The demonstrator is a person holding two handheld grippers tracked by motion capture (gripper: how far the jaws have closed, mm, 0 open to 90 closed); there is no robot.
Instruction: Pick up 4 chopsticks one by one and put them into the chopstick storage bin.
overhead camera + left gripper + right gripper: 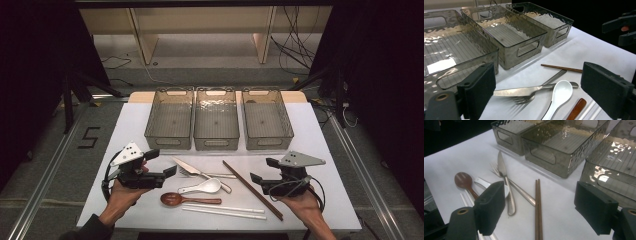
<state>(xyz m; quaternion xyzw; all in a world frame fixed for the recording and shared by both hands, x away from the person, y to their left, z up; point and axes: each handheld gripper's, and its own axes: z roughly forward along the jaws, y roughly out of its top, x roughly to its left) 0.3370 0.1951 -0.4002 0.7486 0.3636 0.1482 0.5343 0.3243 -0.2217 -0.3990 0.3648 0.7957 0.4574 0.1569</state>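
While I hold the left gripper [161,162] at eight o'clock on the table [320,145], its jaws stand apart with nothing between them. Just right of it lies the cutlery: a knife [192,167] crossing a fork [186,171], a white spoon [206,187] below them, a wooden spoon [182,199] at six o'clock, then two white chopsticks [225,210] and brown chopsticks [251,189] running diagonally. My right gripper [262,170] sits at four o'clock, jaws apart and empty. Three bins [218,140] line up at twelve o'clock.
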